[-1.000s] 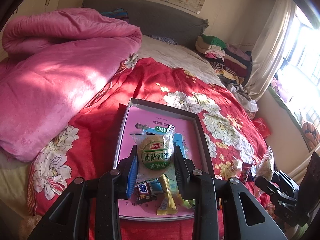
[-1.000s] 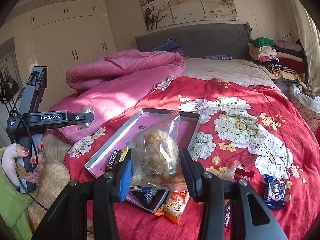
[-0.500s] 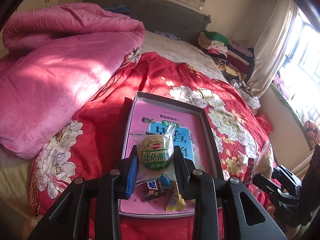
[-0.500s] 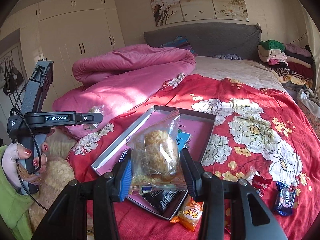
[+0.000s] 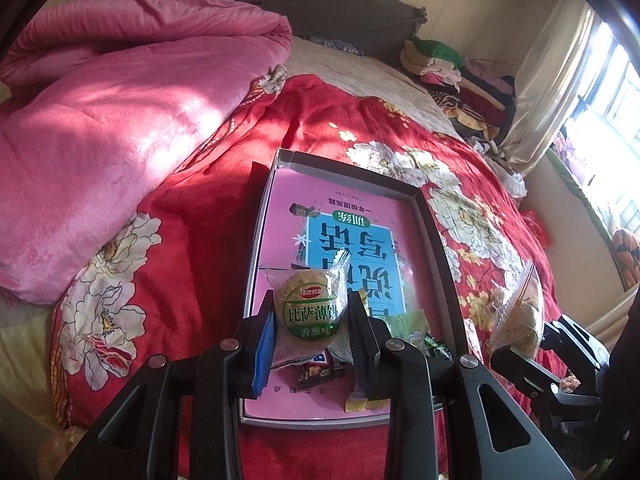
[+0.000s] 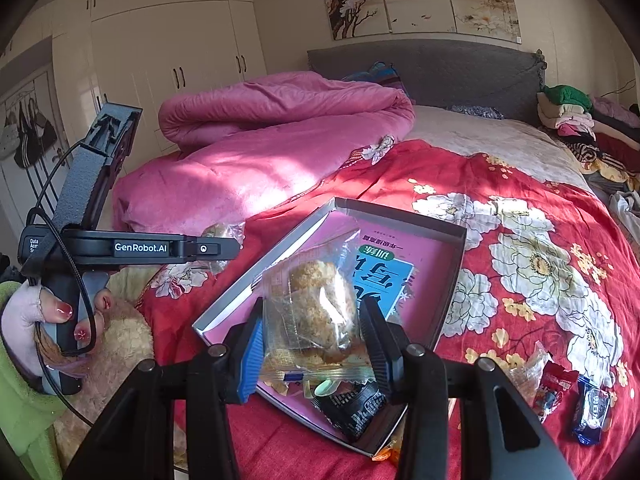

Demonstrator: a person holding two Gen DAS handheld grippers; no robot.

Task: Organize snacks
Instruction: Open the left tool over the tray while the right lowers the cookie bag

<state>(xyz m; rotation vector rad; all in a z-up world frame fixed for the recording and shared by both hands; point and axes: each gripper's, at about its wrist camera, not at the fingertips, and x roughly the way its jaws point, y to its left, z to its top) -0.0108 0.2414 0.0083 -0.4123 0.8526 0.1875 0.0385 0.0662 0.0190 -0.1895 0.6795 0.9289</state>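
Sunlit bedroom, with a red floral quilt (image 5: 224, 208) spread over the bed. Left gripper (image 5: 310, 320) is clamped on a round cracker pack (image 5: 310, 312) with a green label, held above the near end of the tray (image 5: 436, 240). Right gripper (image 6: 312, 328) is clamped on a clear bag of crumbly pastry (image 6: 316, 312), held over the tray's near corner. Below them, inside the pink-bottomed tray, lie a few small wrapped snacks, among them a dark packet (image 6: 356, 408). More loose snacks (image 6: 592, 408) sit on the quilt to the right of the tray, just apart from it. A rolled pink blanket (image 6: 272, 136) lies beyond on the left, folded clothes (image 6: 576, 116) by the grey headboard (image 6: 432, 68). A hand (image 6: 48, 320) grips the left gripper's handle.
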